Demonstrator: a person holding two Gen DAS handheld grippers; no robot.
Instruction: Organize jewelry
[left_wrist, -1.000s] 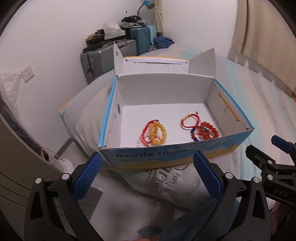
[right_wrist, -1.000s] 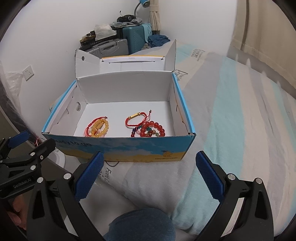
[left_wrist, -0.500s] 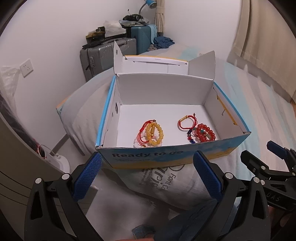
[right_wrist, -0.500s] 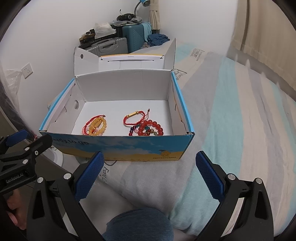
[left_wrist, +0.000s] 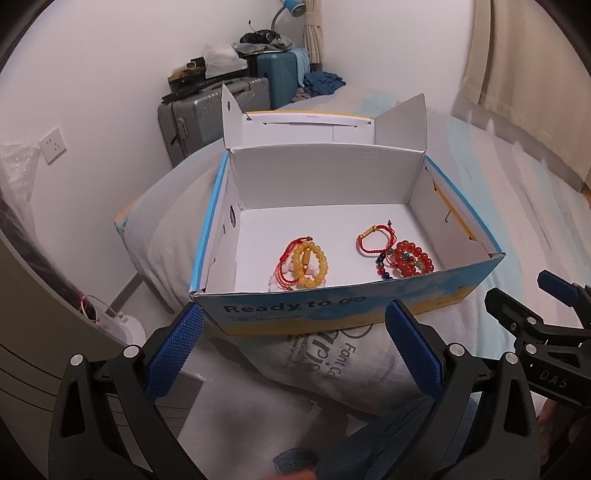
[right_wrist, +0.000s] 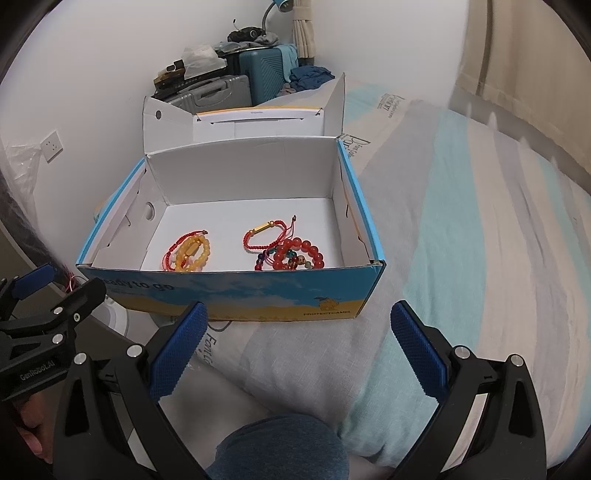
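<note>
Nearest: left gripper (left_wrist: 295, 339) and right gripper (right_wrist: 299, 339) both w/ fingers spread wide, nothing held, hovering short of the box (right_wrist: 236, 291) front wall. Box sits open on a pillow (right_wrist: 295, 362) on the bed (right_wrist: 480, 240), long axis left-right, lid flap up at rear. Inside, toward front: yellow bead bracelet (right_wrist: 192, 253) w/ red cord at left, long axis front-back; red bead bracelet (right_wrist: 299, 254) and red cord bracelet (right_wrist: 264, 236) at right, well apart from yellow one. Far: suitcases (right_wrist: 229, 88) by wall.
</note>
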